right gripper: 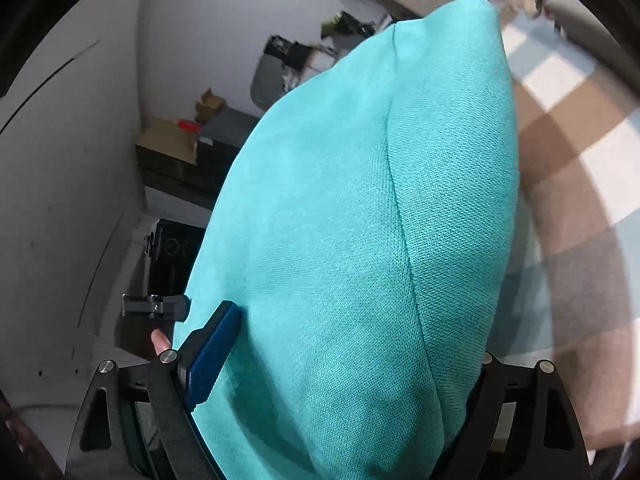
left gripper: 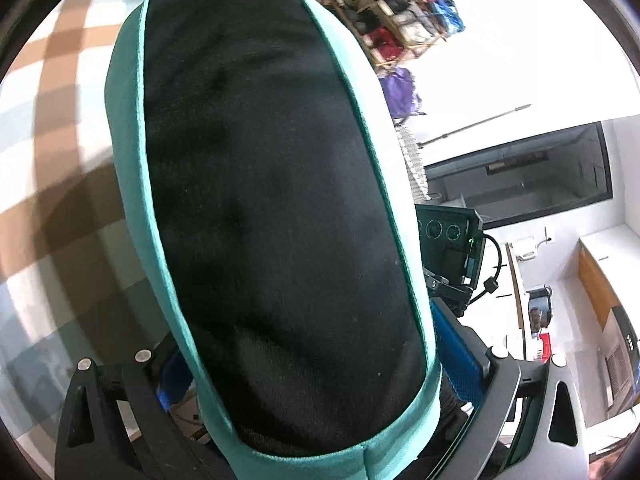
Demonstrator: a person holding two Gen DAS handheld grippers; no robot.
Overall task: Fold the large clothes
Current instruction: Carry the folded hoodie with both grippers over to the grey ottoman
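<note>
Surface: a checked cloth point(left gripper: 52, 92) in brown, white and pale blue squares is lying along the left edge of the left wrist view; the same cloth point(right gripper: 576, 128) is running down the right side of the right wrist view. It is blurred in both.
Room: white walls are closing the scene, with a dark-framed window point(left gripper: 520, 176) sitting at the right of the left wrist view.
Garment: a teal knit garment point(right gripper: 360, 240) is filling the middle of the right wrist view, bulging, with a stitched seam curving down it; in the left wrist view the garment point(left gripper: 132, 160) is showing a teal border round a black, matte inner face.
Left tongs: the left tongs point(left gripper: 320, 364) are clenching the garment, blue pads pressed at each side of the fabric near the bottom of the frame.
Right tongs: the right tongs point(right gripper: 332, 364) are grasping the garment, one blue pad point(right gripper: 212, 356) lying flat against the fabric at lower left; the other is hidden behind the cloth.
Around: a wooden rack point(left gripper: 396, 20) of coloured bundles is standing at upper right of the left wrist view, a purple bag point(left gripper: 398, 90) hanging just below it. Cardboard boxes point(right gripper: 172, 140) are sitting at the left of the right wrist view.
In the way: the garment is blocking most of both views.
</note>
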